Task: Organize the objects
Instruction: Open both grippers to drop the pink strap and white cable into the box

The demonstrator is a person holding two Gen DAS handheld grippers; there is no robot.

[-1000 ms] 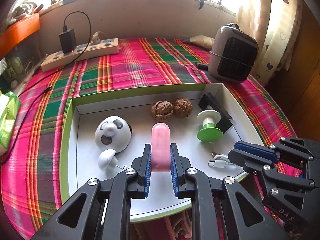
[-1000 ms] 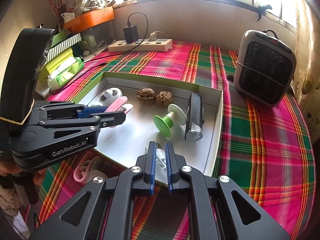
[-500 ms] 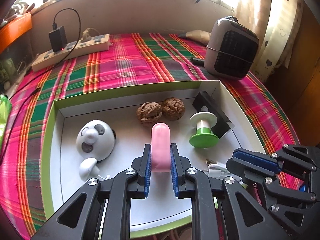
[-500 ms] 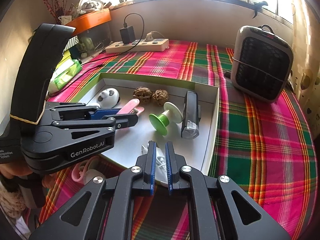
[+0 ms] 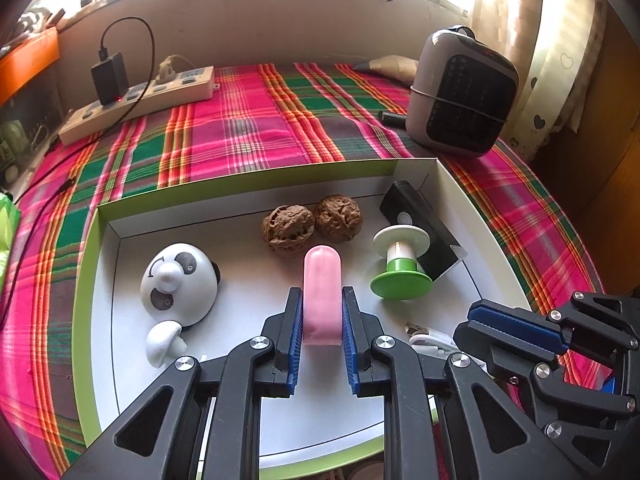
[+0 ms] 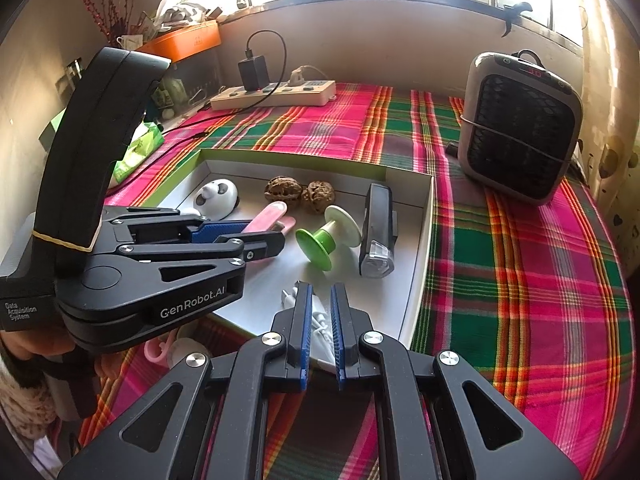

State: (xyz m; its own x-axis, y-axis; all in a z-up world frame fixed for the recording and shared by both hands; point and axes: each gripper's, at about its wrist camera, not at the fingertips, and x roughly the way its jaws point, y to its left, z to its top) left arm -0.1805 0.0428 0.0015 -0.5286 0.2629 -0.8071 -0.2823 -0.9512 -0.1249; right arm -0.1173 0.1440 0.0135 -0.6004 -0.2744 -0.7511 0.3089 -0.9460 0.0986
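Shifted leftward over the white box [image 5: 452, 188] since a second ago, now centred above its floor, left gripper [image 5: 322, 316] with jaws just easing apart yet pads flanking the pink case [image 5: 322, 292]. Long axis of the case aimed away toward the two walnuts [image 5: 312, 222]. Inside the box: panda toy [image 5: 180, 280] left, green spool [image 5: 400, 268] and black lamp [image 5: 424, 220] right. Right gripper [image 6: 320, 320] clenched on a white cable [image 6: 320, 322] at the box's near edge.
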